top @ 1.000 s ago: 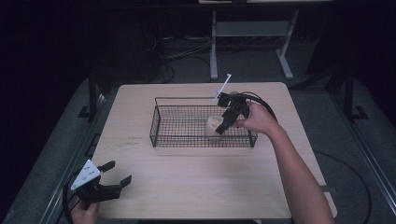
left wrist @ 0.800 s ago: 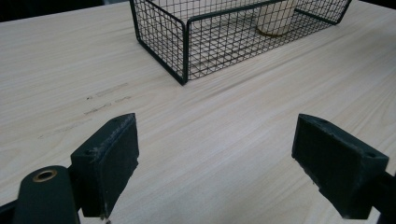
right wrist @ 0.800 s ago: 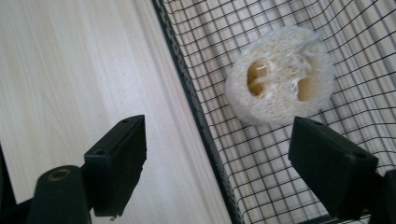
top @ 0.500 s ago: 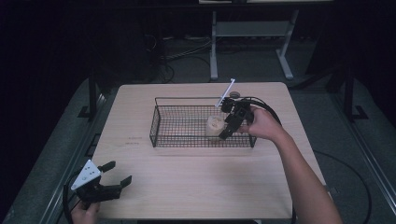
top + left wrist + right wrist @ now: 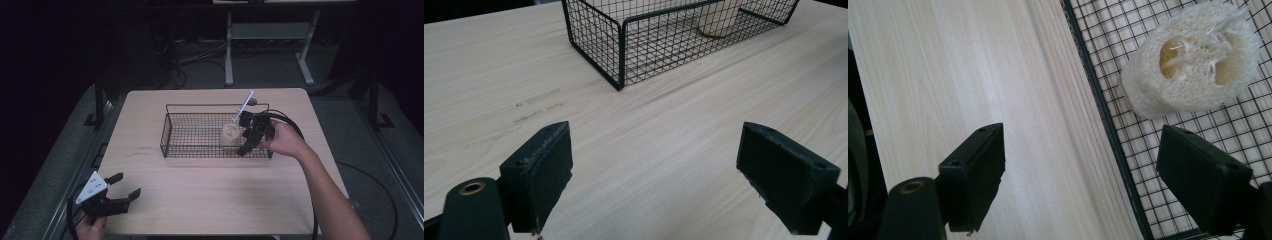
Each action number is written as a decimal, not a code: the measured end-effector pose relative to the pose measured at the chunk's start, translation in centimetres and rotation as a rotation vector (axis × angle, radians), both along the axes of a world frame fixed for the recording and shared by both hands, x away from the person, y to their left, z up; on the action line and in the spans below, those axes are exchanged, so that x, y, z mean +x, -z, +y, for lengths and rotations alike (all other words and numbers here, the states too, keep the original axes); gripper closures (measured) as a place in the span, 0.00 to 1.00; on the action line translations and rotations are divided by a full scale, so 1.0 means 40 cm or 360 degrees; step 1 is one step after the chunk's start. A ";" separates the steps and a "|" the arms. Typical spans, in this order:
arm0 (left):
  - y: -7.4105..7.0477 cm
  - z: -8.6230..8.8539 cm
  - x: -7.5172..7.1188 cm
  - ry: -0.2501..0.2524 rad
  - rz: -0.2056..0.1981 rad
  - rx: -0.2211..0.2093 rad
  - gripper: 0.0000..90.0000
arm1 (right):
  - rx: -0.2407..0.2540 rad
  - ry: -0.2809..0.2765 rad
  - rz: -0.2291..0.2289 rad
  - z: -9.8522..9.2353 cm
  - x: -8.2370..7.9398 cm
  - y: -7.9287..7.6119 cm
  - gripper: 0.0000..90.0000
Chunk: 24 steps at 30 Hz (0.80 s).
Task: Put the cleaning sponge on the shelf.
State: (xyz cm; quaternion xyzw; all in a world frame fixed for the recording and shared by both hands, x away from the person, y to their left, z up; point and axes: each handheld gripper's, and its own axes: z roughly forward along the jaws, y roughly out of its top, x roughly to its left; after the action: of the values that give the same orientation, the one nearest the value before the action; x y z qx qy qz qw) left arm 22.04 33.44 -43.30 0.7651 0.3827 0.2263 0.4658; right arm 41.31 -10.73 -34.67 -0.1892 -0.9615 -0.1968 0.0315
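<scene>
Dark room surrounds a pale wooden table, lit from above. On its right side, the right gripper hangs over the near right corner of a black wire mesh basket, its 2 black jaws spread wide and holding nothing. In the right gripper view, the basket's wire rim runs between the jaws: 1 jaw sits over bare wood outside the basket, the other over the mesh floor. Just beyond that jaw, apart from it, lies a cream, round slice of fibrous loofah sponge, resting inside the basket toward its right end.

The sponge looks very light, dry, springy and rough, so it should grip easily and not slip or break. It will squash under pressure. Closing the jaws across its rounded outer edge seems the best hold.

At the near left corner of the table, the left gripper rests well apart from the basket, its jaws also spread and empty.
</scene>
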 end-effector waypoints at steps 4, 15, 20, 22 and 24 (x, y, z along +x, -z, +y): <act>0.000 0.001 -0.001 0.0000 0.0002 0.0002 0.16 | 0.0004 0.0000 -0.0002 -0.002 -0.009 0.001 0.21; -0.001 0.001 -0.001 0.0000 0.0001 0.0000 0.15 | -0.0006 -0.0027 -0.0001 -0.001 -0.035 0.018 0.21; -0.001 0.001 -0.002 -0.0001 0.0001 0.0002 0.16 | -0.0022 -0.0038 -0.0008 -0.003 -0.049 0.023 0.21; -0.001 0.000 -0.002 -0.0002 0.0000 0.0002 0.16 | -0.0012 -0.0038 -0.0005 -0.005 -0.055 0.024 0.21; -0.001 0.000 -0.002 -0.0002 0.0000 0.0000 0.15 | -0.0009 -0.0041 -0.0006 -0.008 -0.061 0.028 0.21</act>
State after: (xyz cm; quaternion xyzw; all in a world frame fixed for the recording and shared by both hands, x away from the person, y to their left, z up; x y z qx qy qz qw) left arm 21.96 33.45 -43.26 0.7650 0.3832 0.2266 0.4655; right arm 38.87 -11.06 -35.78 -0.1766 -0.9645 -0.1939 0.0318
